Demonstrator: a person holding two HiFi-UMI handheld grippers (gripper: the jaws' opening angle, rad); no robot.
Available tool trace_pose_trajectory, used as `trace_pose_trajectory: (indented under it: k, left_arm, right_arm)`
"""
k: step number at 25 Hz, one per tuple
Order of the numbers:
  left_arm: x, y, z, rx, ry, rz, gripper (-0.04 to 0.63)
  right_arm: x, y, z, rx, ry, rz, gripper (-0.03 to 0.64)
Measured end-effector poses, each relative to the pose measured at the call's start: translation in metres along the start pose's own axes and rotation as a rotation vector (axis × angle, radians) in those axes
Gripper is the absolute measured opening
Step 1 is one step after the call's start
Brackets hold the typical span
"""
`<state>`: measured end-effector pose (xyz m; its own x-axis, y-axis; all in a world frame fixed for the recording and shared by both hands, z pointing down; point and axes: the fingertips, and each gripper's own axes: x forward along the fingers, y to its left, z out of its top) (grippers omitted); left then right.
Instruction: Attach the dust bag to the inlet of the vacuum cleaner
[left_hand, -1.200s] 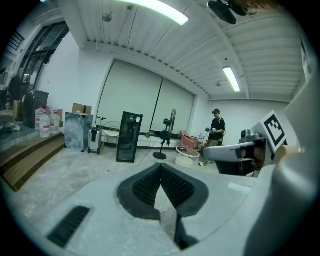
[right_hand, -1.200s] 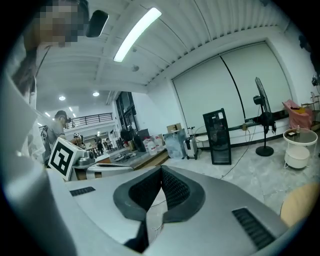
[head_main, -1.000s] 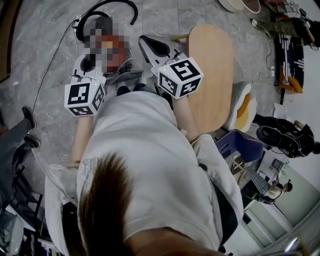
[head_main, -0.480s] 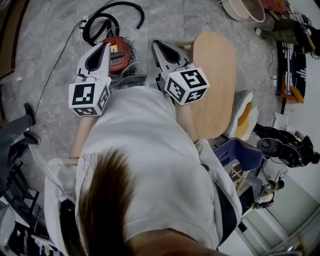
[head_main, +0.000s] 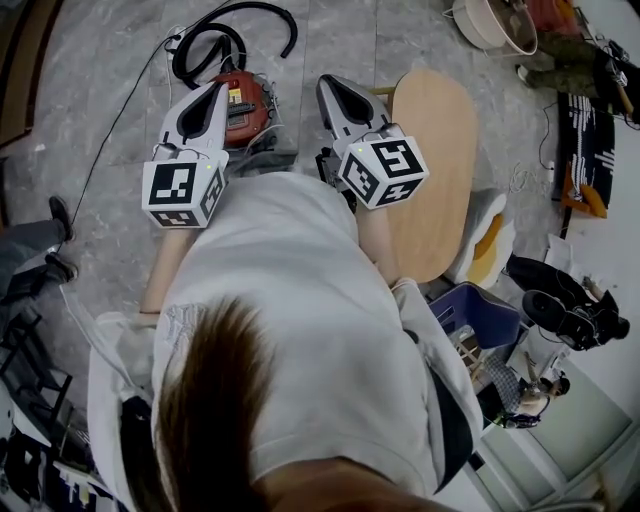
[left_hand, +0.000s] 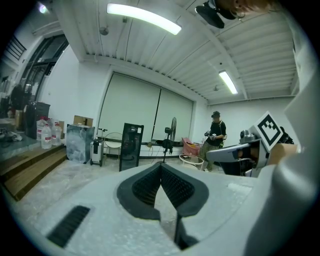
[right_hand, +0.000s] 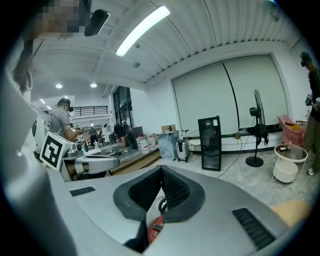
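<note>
Two hand-held grippers are hanging over the floor, each with its jaws pressed together and nothing between them. The left hand-held gripper is hovering at the left edge of the red vacuum cleaner, overlapping it in the head view. The right hand-held gripper is hovering to the cleaner's right, apart from it. The vacuum cleaner is sitting on the floor between their tips, its black hose is curling beyond it, and a pale grey thing is lying against its near side, too hidden to name.
</note>
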<state>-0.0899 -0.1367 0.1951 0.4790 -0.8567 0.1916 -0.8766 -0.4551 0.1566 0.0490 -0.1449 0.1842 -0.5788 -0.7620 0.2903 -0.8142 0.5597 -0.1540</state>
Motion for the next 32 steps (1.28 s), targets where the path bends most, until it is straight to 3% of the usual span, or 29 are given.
trace_pose_trajectory:
  k: [32]
  left_arm:
    - [-0.014, 0.006, -0.006, 0.024, 0.019, 0.043, 0.017]
  right_arm:
    - [-0.021, -0.009, -0.006, -0.038, 0.025, -0.023, 0.002]
